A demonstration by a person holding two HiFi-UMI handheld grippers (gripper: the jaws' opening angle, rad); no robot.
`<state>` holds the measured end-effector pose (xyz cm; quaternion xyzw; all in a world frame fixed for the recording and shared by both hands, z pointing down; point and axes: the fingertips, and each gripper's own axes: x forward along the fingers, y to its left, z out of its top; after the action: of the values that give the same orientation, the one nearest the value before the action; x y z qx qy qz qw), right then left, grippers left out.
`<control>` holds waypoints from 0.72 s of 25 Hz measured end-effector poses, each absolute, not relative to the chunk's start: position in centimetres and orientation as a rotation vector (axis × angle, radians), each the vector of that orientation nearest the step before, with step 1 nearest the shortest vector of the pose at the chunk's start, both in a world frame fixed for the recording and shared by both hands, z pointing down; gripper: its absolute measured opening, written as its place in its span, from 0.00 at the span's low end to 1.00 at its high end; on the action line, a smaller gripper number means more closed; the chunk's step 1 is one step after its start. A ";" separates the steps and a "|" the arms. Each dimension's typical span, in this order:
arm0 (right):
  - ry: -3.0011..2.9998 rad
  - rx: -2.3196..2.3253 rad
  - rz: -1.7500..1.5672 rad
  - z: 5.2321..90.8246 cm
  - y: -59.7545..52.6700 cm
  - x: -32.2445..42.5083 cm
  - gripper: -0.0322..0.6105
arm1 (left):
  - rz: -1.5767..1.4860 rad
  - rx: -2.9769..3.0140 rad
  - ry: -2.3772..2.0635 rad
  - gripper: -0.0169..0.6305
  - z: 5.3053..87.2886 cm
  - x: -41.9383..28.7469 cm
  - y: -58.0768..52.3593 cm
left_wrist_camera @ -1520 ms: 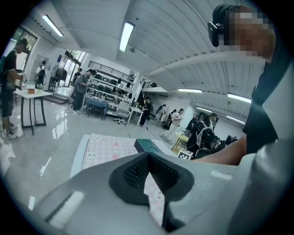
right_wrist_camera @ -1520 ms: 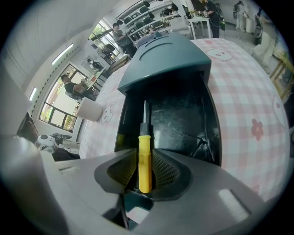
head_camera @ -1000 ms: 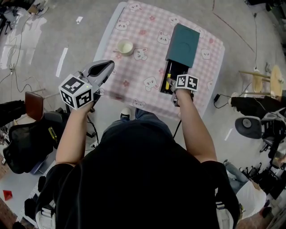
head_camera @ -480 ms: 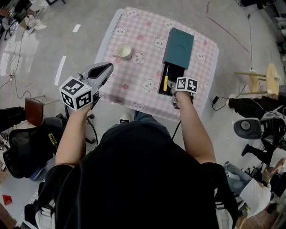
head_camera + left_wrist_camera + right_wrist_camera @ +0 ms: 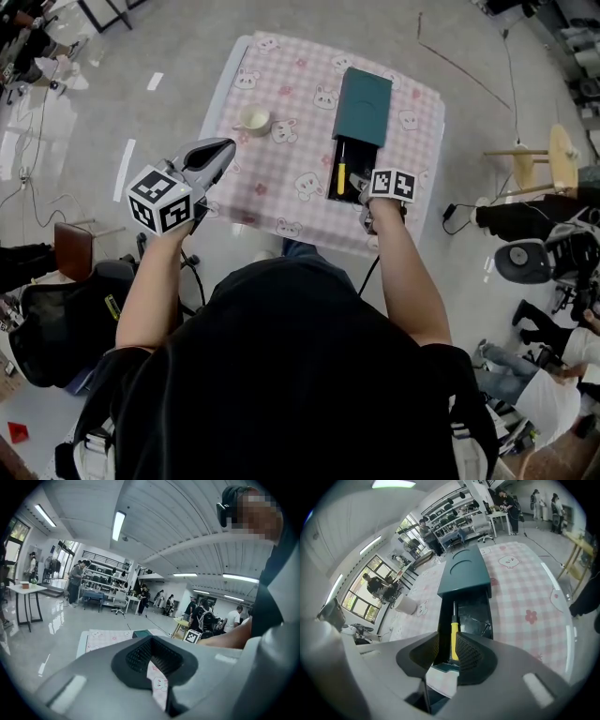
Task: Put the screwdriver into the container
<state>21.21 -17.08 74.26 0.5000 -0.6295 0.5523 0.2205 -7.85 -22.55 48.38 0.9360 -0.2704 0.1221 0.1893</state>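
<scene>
Head view: the table (image 5: 281,178) lies upper middle. On its right part stands the container (image 5: 364,103), drawer pulled out, with the screwdriver (image 5: 341,175) lying in the drawer. The right gripper (image 5: 364,194) hovers at the drawer's near end. The left gripper (image 5: 223,148) is at the table's left edge, below a cup (image 5: 253,119).

Left gripper view: jaws meet at the tips, nothing between.

Right gripper view: jaws slightly apart, gripping nothing. The screwdriver (image 5: 454,634) shows through the gap at centre frame, lying in the drawer.
</scene>
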 end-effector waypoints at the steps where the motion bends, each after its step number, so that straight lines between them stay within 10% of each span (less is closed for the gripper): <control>1: -1.743 1.389 1.526 74.0 -16.9 21.2 0.27 | 0.344 2.636 -0.757 0.03 48.2 -7.9 -22.5; 18: -1.798 1.527 1.476 68.8 -13.3 23.7 0.27 | 0.354 2.707 -0.699 0.03 45.6 -7.9 -20.1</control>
<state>23.69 -13.28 68.76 0.5400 -0.6356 0.5221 0.1785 -7.95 -20.08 45.55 0.9480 -0.2450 0.1239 0.1612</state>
